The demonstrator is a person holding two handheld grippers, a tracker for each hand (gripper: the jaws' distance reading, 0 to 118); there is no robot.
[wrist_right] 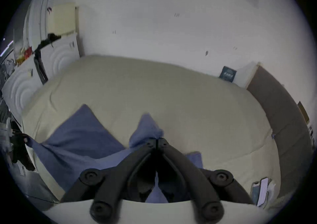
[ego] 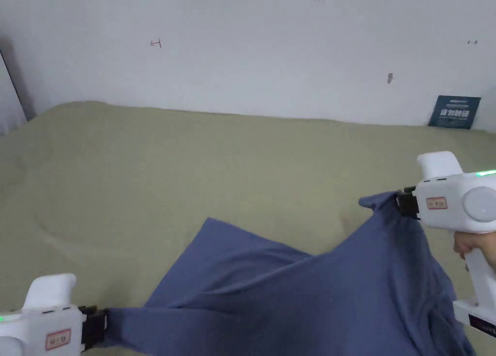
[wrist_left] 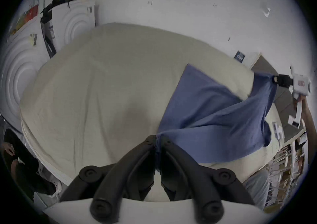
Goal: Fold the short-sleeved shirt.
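While held: the plain blue soft-cotton short-sleeved shirt (ego: 300,294) is pinched at two points and hangs partly lifted over the pale olive-green cloth-covered surface (ego: 193,168), its far corner lying on that cloth.
Left tongs (wrist_left: 158,137): the jaws are seen pressed together on a bunched edge of the shirt, low at the near left of the surface.
Right tongs (wrist_right: 156,139): the jaws are closed tight on a small peak of the fabric, which is raised higher at the right.
Shirt position: it is stretched slackly between the two grips, with diagonal folds running across it and a loose part drooping below the right grip.
Risk of slipping: only a little fabric is gripped at each point, so a sharp pull could be expected to free one grip.
Risk of a crooked fold: the grips are held at unequal heights, so the shirt is likely to be laid down twisted.
Risk of bunching: the drooping part could be trapped underneath when the shirt is lowered.
Writing: the small dark blue card (ego: 454,112) against the white wall (ego: 252,56) carries pale lettering, too blurred to be made out; faint pen marks on the wall and red-bordered stickers on both handles are likewise illegible.
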